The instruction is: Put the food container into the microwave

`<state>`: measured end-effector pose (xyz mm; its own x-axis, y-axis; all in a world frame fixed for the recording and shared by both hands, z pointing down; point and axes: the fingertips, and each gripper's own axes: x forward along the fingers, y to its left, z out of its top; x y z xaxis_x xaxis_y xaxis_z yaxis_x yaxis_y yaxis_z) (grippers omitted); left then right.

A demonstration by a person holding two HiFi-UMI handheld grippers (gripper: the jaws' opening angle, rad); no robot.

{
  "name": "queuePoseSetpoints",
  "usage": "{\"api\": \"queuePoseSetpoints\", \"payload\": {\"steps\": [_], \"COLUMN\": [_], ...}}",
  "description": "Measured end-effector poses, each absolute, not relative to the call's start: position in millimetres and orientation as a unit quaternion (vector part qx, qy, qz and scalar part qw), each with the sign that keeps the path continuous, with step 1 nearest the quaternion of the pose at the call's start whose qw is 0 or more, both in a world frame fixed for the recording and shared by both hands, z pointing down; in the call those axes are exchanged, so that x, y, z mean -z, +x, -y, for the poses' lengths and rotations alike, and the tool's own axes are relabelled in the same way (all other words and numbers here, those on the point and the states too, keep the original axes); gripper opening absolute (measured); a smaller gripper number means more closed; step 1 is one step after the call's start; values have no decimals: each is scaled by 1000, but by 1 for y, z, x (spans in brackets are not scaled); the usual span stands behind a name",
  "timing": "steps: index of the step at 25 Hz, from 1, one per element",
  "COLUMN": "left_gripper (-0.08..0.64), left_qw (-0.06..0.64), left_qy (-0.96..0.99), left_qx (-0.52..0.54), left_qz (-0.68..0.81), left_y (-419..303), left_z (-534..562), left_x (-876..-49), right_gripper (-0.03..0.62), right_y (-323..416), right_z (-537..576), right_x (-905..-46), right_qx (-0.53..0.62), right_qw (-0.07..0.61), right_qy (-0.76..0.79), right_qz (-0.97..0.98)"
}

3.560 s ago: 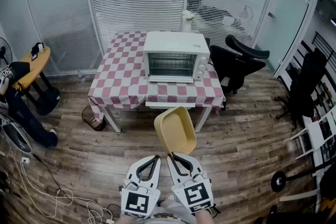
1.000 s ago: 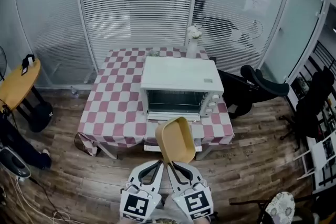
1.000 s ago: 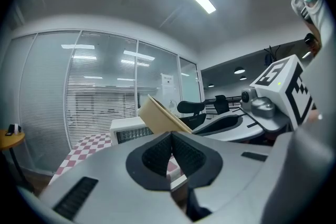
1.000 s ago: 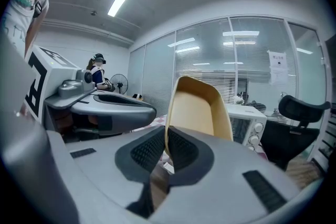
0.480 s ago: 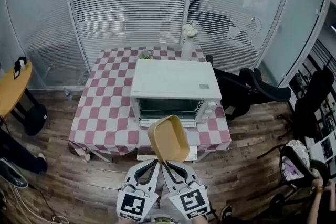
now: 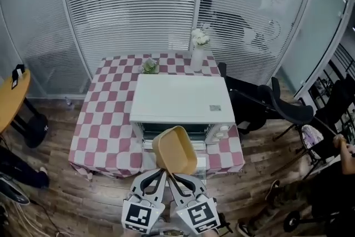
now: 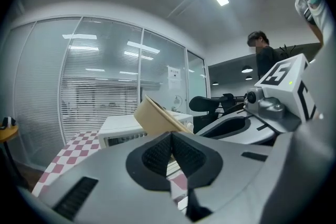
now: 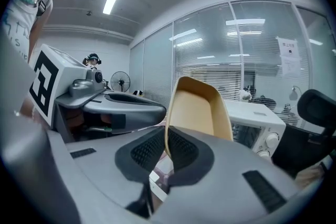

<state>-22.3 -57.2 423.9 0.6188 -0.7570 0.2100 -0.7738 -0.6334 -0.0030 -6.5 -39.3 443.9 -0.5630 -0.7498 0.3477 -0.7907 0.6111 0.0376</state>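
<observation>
A yellow food container (image 6: 175,150) is tipped up on edge in front of me. My right gripper (image 6: 170,176) is shut on its near rim, and the rim sits pinched between the pads (image 8: 181,150) in the right gripper view. My left gripper (image 6: 161,176) is beside it, shut with nothing between its jaws, and its pads (image 7: 157,153) meet. The white microwave (image 6: 180,100) stands on a red-and-white checked table (image 6: 100,119), its front facing me just beyond the container. The container (image 7: 157,115) hides part of that front.
A vase of white flowers (image 6: 198,58) and a small plant (image 6: 148,66) stand behind the microwave. Black office chairs (image 6: 277,105) are to the right of the table. A yellow round table (image 6: 11,97) is at the left. A person's arm (image 6: 344,150) shows at the right edge. Glass walls with blinds stand behind.
I have come closer to the table, so the microwave now lies right beyond the container. Both grippers keep the same pose and grip. A person has appeared at the right.
</observation>
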Motion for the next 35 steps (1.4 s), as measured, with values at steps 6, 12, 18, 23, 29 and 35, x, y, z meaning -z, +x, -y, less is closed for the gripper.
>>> {"api": "queuePoseSetpoints", "payload": {"steps": [6, 12, 18, 23, 29, 35], "left_gripper": [12, 12, 12, 12, 12, 12], "left_qw": [57, 60, 82, 100, 123, 130], "left_qy": [883, 856, 840, 831, 820, 815], "left_qx": [-106, -121, -140, -151, -137, -130], "left_qz": [454, 499, 518, 527, 542, 550], "left_y": [-29, -46, -50, -43, -30, -28], "left_z": [83, 109, 127, 137, 144, 148], "left_x": [-435, -443, -463, -475, -478, -477], "right_gripper": [11, 11, 11, 11, 11, 11], "right_y": [-1, -1, 7, 19, 34, 38], "right_z": [56, 61, 72, 89, 116, 139], "right_x": [-459, -490, -528, -549, -562, -571], "right_qx": [-64, -66, -91, -101, -80, -63], "right_qw": [190, 239, 261, 286, 313, 335], "right_qy": [409, 364, 335, 315, 292, 282], "right_qz": [890, 898, 901, 899, 900, 897]}}
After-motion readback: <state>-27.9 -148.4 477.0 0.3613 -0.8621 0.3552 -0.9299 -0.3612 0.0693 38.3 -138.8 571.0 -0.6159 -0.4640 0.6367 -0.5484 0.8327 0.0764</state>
